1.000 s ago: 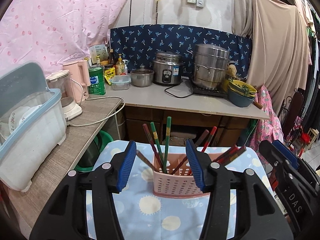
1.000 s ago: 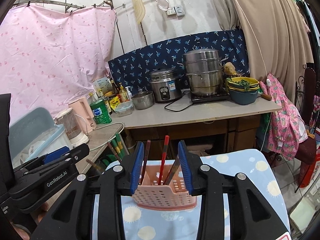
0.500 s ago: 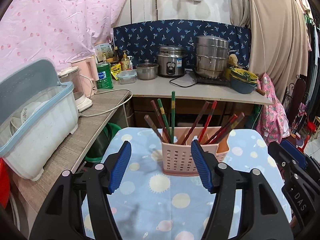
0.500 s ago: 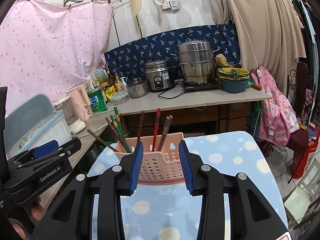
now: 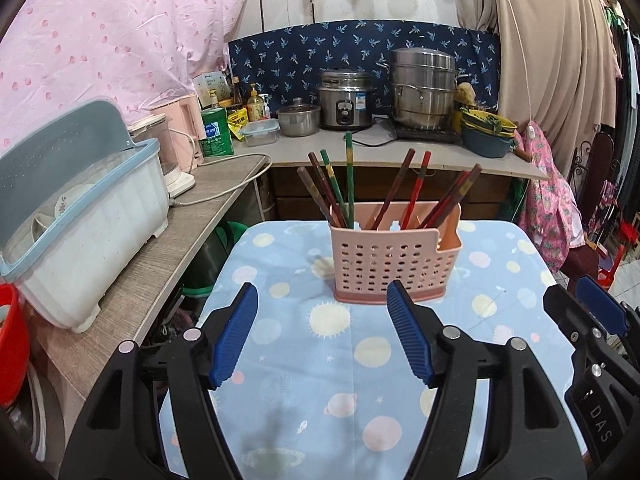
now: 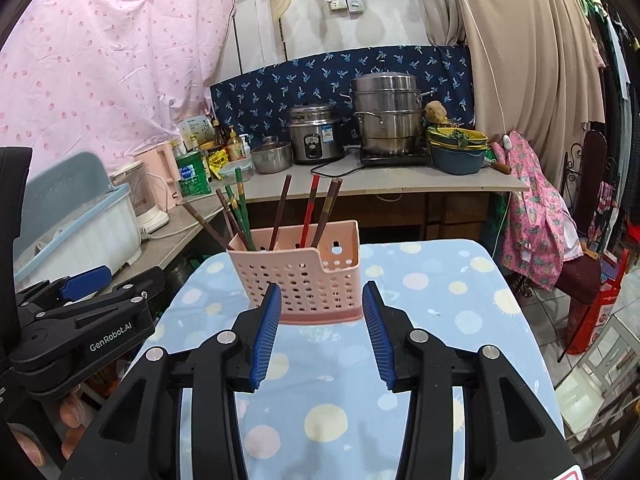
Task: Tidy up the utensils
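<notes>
Item: pink holder (image 5: 394, 264), perforated, upright at the middle of the table (image 5: 280, 400) toward its far edge, on a blue planet-print cloth.

Contents: chopsticks (image 5: 340, 188), red, brown and green, leaning in loose bunches at the holder's left, centre and right; tips splayed.

My left claw (image 5: 322, 334): jaws opening, nothing between them, short of the holder.

My right claw (image 6: 320, 332): jaws opening, empty, pads just shy of the holder's base.

Step, as I judge it: sorting the sticks. Best done by steadying the holder with one claw and pinching a single stick high on its shaft, lifting straight along its lean so neighbours stay put.
</notes>
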`<state>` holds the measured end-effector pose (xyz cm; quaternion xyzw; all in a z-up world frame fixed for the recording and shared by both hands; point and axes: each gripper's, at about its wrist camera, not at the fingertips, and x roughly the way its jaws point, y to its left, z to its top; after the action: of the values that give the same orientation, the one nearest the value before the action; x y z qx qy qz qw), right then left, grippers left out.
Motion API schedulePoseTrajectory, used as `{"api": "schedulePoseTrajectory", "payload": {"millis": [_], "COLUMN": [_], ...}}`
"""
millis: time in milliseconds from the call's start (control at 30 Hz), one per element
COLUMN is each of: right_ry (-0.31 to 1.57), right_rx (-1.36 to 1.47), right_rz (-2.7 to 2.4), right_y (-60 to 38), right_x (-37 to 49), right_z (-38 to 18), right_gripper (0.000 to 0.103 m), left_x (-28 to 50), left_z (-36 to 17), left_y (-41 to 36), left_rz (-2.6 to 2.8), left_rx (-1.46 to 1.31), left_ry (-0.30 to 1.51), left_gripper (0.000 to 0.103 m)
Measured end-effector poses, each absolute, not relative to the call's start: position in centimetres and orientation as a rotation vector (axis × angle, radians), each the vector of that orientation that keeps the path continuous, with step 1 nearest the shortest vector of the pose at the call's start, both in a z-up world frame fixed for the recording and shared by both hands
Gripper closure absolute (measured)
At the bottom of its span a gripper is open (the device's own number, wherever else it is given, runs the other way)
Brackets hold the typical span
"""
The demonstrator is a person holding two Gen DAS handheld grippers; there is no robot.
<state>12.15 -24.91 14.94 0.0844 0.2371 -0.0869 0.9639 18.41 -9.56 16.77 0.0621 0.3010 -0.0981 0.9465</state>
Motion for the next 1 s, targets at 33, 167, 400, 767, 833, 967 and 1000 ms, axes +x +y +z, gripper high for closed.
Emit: {"api": "schedulePoseTrajectory", "payload": {"millis": [33, 167, 400, 767, 833, 967, 1000], "right_ry": [0.487, 0.514, 0.543, 0.569, 0.572, 0.579, 0.579], "right_rx": [0.176, 0.187, 0.174, 0.158, 0.148, 0.141, 0.140], "right_rz": [-0.176, -0.179, -0.202, -0.217, -0.222, -0.230, -0.232], "right_y": [-24.9, -24.8, -24.6, -24.6, -24.4, -24.2, -24.2], "right_x": [12.0, 11.4, 10.8, 10.1, 10.2, 10.1, 10.0], "right_z": [14.7, 13.8, 12.5, 11.3, 11.1, 10.7, 10.7], "right_gripper": [0.061, 0.061, 0.055, 0.038, 0.036, 0.024, 0.019], "left_x": [18.3, 17.7, 17.0, 16.4, 16.3, 16.4, 16.4], "left_z": [16.6, 15.7, 14.1, 12.5, 12.3, 11.8, 11.7], "left_y": [-9.5, -9.4, -9.5, -9.5, -9.5, -9.3, -9.2], "left_rz": [-0.200, -0.200, -0.198, -0.191, -0.186, -0.178, -0.174], "left_rx": [0.127, 0.134, 0.156, 0.166, 0.169, 0.169, 0.168], "left_ry": [0.617, 0.637, 0.671, 0.698, 0.701, 0.714, 0.718], "left_gripper": [0.039, 0.035, 0.033, 0.021, 0.018, 0.016, 0.015]}}
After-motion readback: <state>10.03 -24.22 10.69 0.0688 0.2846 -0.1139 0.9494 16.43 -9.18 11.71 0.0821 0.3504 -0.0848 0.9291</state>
